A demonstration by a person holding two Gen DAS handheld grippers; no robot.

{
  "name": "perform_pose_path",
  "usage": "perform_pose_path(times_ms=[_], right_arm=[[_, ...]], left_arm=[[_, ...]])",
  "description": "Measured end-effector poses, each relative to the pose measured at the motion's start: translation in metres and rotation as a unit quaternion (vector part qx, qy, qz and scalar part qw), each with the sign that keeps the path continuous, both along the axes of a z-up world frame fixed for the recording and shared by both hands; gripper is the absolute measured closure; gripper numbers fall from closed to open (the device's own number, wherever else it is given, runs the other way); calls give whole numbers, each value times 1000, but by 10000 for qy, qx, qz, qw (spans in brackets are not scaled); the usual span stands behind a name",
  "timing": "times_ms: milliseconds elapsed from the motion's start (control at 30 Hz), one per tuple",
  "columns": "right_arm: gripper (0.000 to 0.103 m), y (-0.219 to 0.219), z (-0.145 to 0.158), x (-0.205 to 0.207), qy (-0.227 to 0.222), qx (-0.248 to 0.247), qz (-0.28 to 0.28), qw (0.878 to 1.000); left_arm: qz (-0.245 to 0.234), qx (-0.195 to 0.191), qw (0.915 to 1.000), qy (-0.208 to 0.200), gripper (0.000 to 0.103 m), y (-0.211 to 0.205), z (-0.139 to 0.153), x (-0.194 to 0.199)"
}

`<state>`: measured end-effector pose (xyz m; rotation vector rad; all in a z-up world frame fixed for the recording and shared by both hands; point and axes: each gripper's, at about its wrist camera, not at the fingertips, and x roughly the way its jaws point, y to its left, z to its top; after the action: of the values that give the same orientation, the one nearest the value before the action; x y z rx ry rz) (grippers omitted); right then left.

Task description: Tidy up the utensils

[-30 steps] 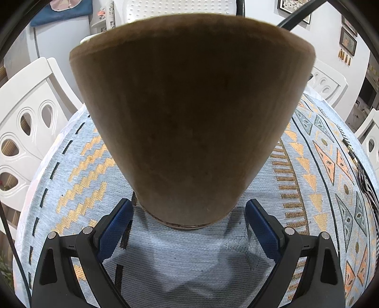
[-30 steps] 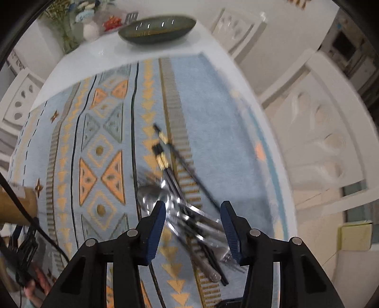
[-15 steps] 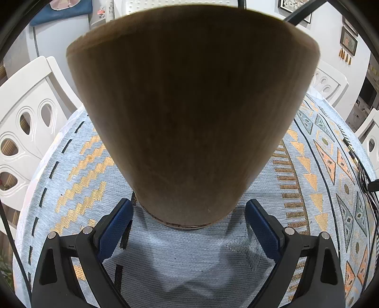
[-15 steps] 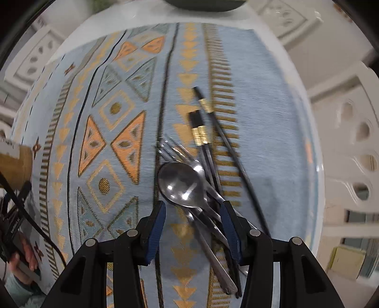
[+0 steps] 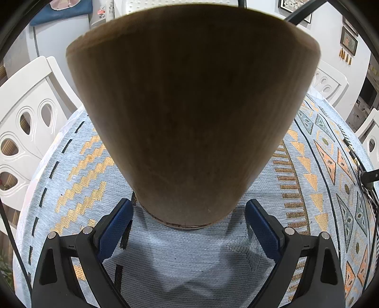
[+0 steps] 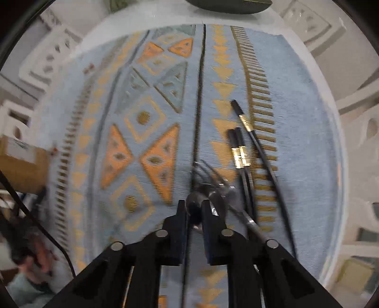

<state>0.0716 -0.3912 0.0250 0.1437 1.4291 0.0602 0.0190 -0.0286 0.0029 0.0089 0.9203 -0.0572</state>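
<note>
A tall wooden utensil holder (image 5: 189, 106) stands on the patterned cloth and fills the left wrist view. My left gripper (image 5: 189, 208) has its blue pads (image 5: 118, 225) against the holder's lower sides. In the right wrist view a pile of cutlery lies on the cloth: a spoon (image 6: 214, 194), forks (image 6: 208, 173) and black chopsticks with gold bands (image 6: 239, 147). My right gripper (image 6: 194, 208) points steeply down and its jaws are closing, with the spoon's bowl pinched between them. The holder (image 6: 21, 161) shows at the left edge.
The blue and orange tablecloth (image 6: 151, 99) covers a round white table. White chairs (image 5: 28, 123) ring it. A dark oval dish (image 6: 227, 6) sits at the far edge. A person's hand (image 6: 35, 255) and a black cable (image 6: 35, 213) are at lower left.
My right gripper dropped onto the cutlery pile and its jaws came together around the spoon's bowl. The left gripper and holder stayed put.
</note>
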Motion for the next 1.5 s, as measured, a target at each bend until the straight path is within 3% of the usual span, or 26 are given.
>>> perform_pose_path(times_ms=[200,367,533,567,767,867,1067,1167,1267,1433,1500], right_arm=[[92,-8,3,-2,3,343,-384,9987],[92,-29,14,-4,-36,1040,-980,9897],[92,-36,15,3,137,2393,-1568,9581],[92,-37,13,6,160,2373,-1591,9582],[92,-25,-11,8,588,997,-1154,9866],[92,-23,-24,4,786,849,-880,9894],[87,3,-4,-5,617,605,-45,9962],[68,18,-5,-4,675,165,537,9961],[67,24,-3,-12,659,-322,1024,9920],[67,28,-8,-17,650,-557,1603,9834],[62,35,-20,-17,713,-683,1863,9775]], left_arm=[[-1,-6,10000,1,7,-1,0,0],[0,-6,10000,-1,7,-1,0,0],[2,-9,10000,2,7,-1,0,0],[2,-9,10000,1,7,-1,0,1],[5,-11,10000,2,7,-1,0,1],[5,-2,10000,4,7,0,-1,1],[7,-1,10000,7,7,-1,-1,1],[8,-5,10000,5,7,-1,-1,1],[9,-4,10000,6,7,-1,-1,1],[9,-4,10000,8,7,-1,-1,1],[9,-9,10000,6,7,-1,-1,1]])
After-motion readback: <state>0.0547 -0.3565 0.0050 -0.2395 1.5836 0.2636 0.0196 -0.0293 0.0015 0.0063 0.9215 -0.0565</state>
